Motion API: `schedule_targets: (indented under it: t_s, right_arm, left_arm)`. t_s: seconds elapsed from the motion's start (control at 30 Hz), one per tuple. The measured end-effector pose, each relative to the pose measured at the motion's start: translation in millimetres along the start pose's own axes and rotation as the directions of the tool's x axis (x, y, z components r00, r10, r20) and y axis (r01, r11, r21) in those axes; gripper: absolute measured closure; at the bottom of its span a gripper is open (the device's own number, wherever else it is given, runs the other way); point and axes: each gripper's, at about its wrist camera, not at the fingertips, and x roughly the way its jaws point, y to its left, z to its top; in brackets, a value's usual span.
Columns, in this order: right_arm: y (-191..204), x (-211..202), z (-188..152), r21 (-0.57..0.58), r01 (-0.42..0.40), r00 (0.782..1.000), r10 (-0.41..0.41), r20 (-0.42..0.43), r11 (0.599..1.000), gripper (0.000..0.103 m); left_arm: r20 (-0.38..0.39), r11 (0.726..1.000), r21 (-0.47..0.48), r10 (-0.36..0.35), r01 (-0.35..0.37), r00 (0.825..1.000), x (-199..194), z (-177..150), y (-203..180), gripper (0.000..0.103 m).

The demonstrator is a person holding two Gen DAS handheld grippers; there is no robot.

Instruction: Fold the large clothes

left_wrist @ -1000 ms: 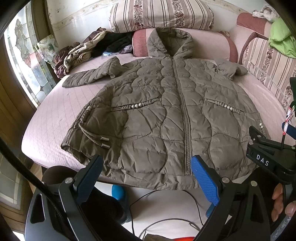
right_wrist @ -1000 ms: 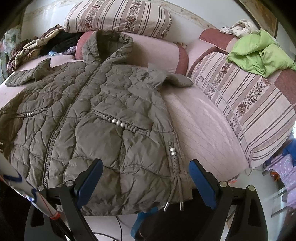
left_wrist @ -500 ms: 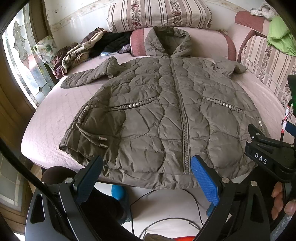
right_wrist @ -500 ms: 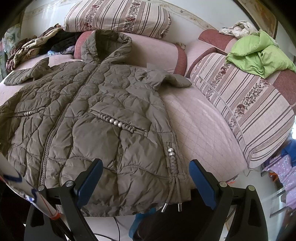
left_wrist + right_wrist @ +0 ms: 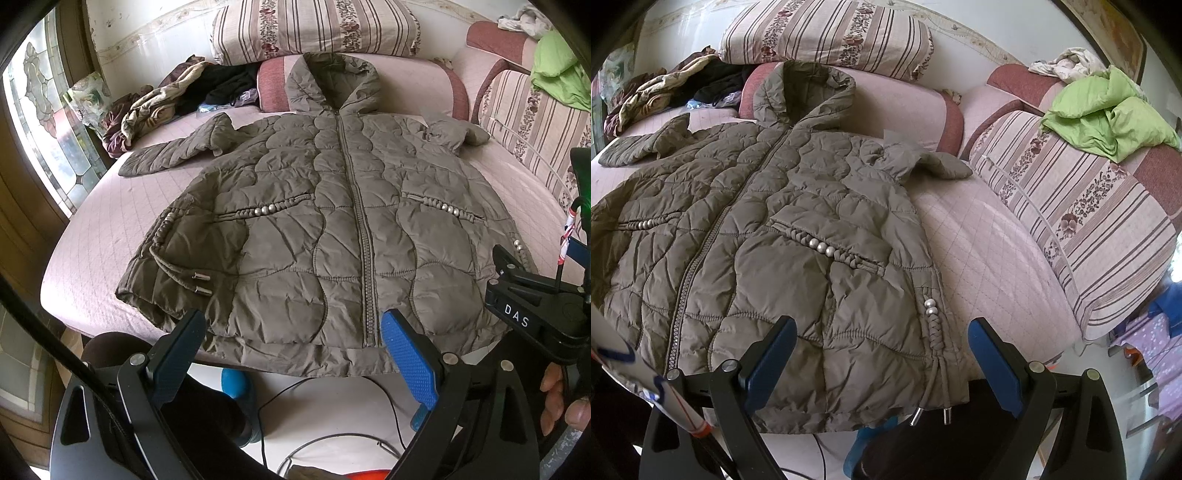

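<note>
Olive quilted coat [image 5: 332, 221] lies flat; both grippers [image 5: 291, 343] [image 5: 882, 350] hover spread and empty, so I'd pinch the hem corners squarely.

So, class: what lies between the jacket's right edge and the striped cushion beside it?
In the right wrist view, only bare pink quilted mattress lies between the jacket and the striped cushion; nothing else rests there.

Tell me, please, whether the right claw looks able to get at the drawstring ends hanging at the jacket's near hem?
Probably yes. The right claw is open, and the drawstring ends dangle off the jacket hem between its fingers, with nothing lying over them.
</note>
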Motion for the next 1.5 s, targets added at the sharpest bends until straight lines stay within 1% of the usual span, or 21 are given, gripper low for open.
schedule_targets:
  t_s: [0.4, 0.5, 0.57, 0.77, 0.87, 0.97, 1.03, 1.1, 1.17, 1.27, 1.33, 1.4, 1.43, 1.47, 1.5]
  right_arm:
    - [2, 3, 0, -0.005, -0.001, 1.000, 0.001, -0.005, 1.000, 0.007]
    - [3, 5, 0, -0.007, -0.001, 1.000, 0.001, -0.008, 1.000, 0.007]
    - [4, 6, 1, -0.009, -0.001, 1.000, 0.001, -0.010, 1.000, 0.007]
    - [9, 11, 5, -0.021, -0.003, 1.000, 0.003, -0.018, 1.000, 0.007]
    - [9, 13, 14, -0.029, -0.005, 1.000, 0.005, -0.005, 1.000, 0.007]
    - [11, 12, 29, -0.031, -0.006, 0.999, 0.008, 0.034, 0.999, 0.007]
    - [12, 11, 40, -0.026, -0.028, 0.998, 0.029, 0.055, 0.999, 0.007]
    - [14, 13, 48, -0.013, -0.085, 0.995, 0.086, 0.056, 0.996, 0.007]
    - [18, 17, 56, -0.004, -0.131, 0.990, 0.131, 0.047, 0.991, 0.007]
    - [29, 20, 63, -0.016, -0.162, 0.986, 0.162, 0.044, 0.987, 0.007]
    - [38, 24, 65, -0.030, -0.187, 0.982, 0.188, 0.033, 0.982, 0.008]
    - [44, 28, 68, -0.035, -0.222, 0.975, 0.223, 0.016, 0.974, 0.012]
    - [46, 30, 70, -0.036, -0.238, 0.971, 0.238, 0.007, 0.971, 0.015]
    - [48, 33, 71, -0.035, -0.247, 0.969, 0.247, 0.001, 0.968, 0.016]
    - [50, 35, 73, -0.035, -0.254, 0.967, 0.254, -0.002, 0.967, 0.018]
  left_arm:
    - [0.000, 1.000, 0.000, 0.003, -0.003, 1.000, 0, 0, -2, 0.008]
    - [0.014, 1.000, -0.001, -0.021, 0.021, 1.000, -1, 0, -4, 0.008]
    - [0.019, 1.000, 0.002, -0.023, 0.023, 1.000, -1, 0, -5, 0.008]
    - [-0.024, 0.999, -0.020, -0.041, 0.040, 0.999, 10, 3, 3, 0.008]
    - [-0.042, 0.997, -0.035, -0.064, 0.063, 0.997, 17, 15, 17, 0.008]
    - [-0.036, 0.995, -0.090, -0.043, 0.039, 0.998, 25, 38, 49, 0.008]
    - [-0.022, 0.987, -0.158, 0.004, -0.008, 1.000, 33, 55, 82, 0.008]
    - [-0.003, 0.968, -0.242, 0.061, -0.060, 0.998, 42, 76, 125, 0.008]
    - [0.007, 0.951, -0.293, 0.104, -0.097, 0.995, 53, 94, 158, 0.008]
    - [-0.001, 0.919, -0.364, 0.164, -0.153, 0.987, 81, 123, 210, 0.008]
    - [-0.033, 0.895, -0.414, 0.171, -0.169, 0.985, 111, 143, 247, 0.008]
    - [-0.066, 0.872, -0.466, 0.133, -0.148, 0.989, 146, 163, 279, 0.009]
    - [-0.082, 0.862, -0.486, 0.122, -0.147, 0.989, 160, 170, 289, 0.014]
    - [-0.103, 0.845, -0.513, 0.109, -0.147, 0.989, 178, 178, 304, 0.022]
    - [-0.122, 0.832, -0.535, 0.097, -0.147, 0.988, 194, 184, 316, 0.025]
